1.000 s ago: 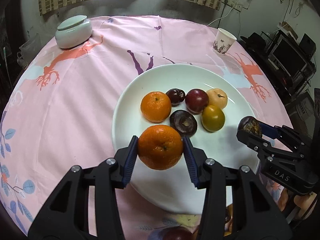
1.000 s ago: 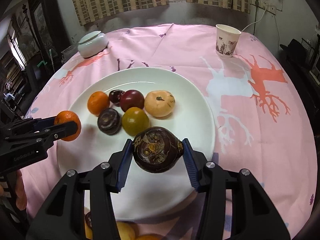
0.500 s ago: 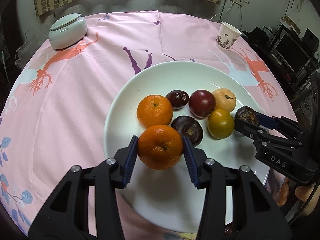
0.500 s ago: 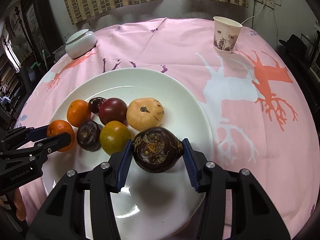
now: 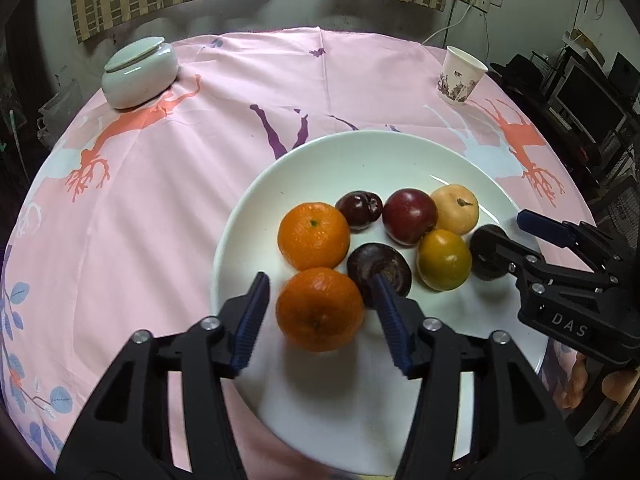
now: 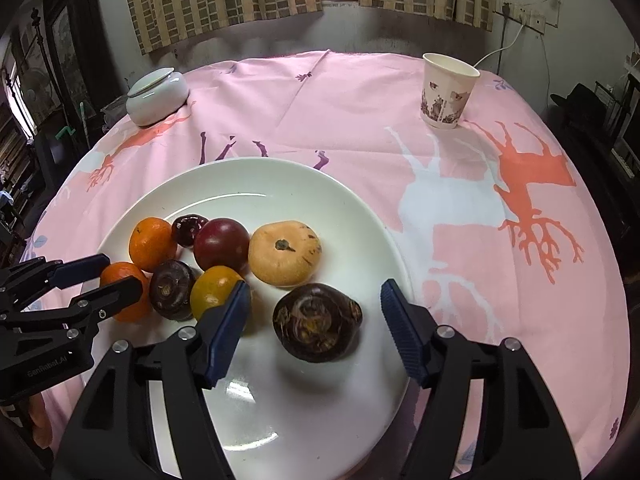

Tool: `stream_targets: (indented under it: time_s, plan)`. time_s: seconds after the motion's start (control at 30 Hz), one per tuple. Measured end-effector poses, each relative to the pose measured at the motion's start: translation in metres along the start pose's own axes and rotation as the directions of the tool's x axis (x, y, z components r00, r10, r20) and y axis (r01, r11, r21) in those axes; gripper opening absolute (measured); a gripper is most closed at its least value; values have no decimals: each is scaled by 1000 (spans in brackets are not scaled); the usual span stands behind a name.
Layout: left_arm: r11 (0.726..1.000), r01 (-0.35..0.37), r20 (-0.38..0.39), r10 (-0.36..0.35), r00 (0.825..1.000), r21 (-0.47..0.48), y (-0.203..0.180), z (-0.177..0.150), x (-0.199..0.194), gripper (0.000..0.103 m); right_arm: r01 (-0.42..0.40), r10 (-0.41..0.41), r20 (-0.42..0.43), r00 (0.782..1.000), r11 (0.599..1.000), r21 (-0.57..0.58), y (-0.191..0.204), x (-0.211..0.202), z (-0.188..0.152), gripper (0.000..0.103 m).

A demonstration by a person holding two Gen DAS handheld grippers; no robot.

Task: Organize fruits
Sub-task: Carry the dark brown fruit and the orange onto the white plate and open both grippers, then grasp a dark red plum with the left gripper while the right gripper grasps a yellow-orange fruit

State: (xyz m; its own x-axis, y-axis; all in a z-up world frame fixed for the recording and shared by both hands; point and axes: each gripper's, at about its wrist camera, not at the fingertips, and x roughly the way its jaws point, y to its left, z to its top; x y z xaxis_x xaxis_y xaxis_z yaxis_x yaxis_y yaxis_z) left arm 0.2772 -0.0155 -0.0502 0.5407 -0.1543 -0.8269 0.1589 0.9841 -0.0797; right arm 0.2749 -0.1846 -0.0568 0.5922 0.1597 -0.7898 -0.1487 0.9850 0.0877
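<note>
A white plate on the pink tablecloth holds several fruits. My left gripper is open around an orange that rests on the plate beside a second orange. My right gripper is open around a dark purple fruit that rests on the plate. Between them lie a dark fruit, a yellow-green fruit, a red plum, a tan fruit and a small dark plum.
A white lidded jar stands at the back left of the round table. A paper cup stands at the back right. A monitor and clutter are beyond the table's right edge.
Both grippers lowered toward the plate and opened. The orange and the dark purple fruit now rest on the plate between the spread fingers.
</note>
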Motion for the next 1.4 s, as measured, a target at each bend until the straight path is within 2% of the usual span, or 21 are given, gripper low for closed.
stream_targets:
  time_s: [0.03,0.2,0.3,0.37,0.5,0.67,0.83,0.93,0.97,1.03,1.07,1.17,1.3,1.4]
  plan:
    - [1000,-1,15,1,1000,-6,1,1,-3,71,0,0,1,1000,1000,0,0,-1,0,68]
    - [1000,12,34,-11,999,-28,7,5,-19,75,-14,15,-12,1000,1000,11,-3,-11,-5,68]
    - [1000,16,62,-15,998,-18,9,-4,-43,80,-24,24,-3,1000,1000,-11,-2,-33,-17,68]
    - [1000,2,96,-2,995,0,9,-20,-65,91,-33,33,4,999,999,-21,-3,-52,-31,68]
    - [998,-47,140,41,989,38,5,-65,-100,97,-93,93,-4,996,995,-19,-6,-88,-74,71]
    - [992,-100,148,88,985,73,-2,-132,-117,97,-101,100,-25,995,995,-17,-4,-106,-130,71]
    - [998,-53,95,50,994,31,6,-172,-115,97,-136,136,-41,990,991,5,0,-98,-151,71]
    - [998,-62,84,59,995,23,13,-181,-117,97,-139,140,-55,989,990,6,3,-88,-151,64]
    - [998,-62,86,61,994,18,14,-182,-118,97,-148,149,-64,987,989,11,3,-84,-150,57]
    - [998,-57,92,57,994,3,19,-183,-121,97,-177,179,-80,981,984,31,2,-75,-151,48]
    - [998,-55,96,55,994,-3,20,-182,-122,97,-199,201,-82,976,979,36,2,-72,-151,40]
    - [999,-54,105,54,993,-8,21,-179,-124,97,-187,189,-59,980,982,31,4,-80,-151,40]
    - [998,-58,104,56,993,9,13,-172,-117,97,-75,76,22,997,995,-62,13,-115,-163,40]
    - [997,-74,102,72,992,21,5,-165,-106,97,-106,108,37,993,993,-45,10,-133,-179,40]
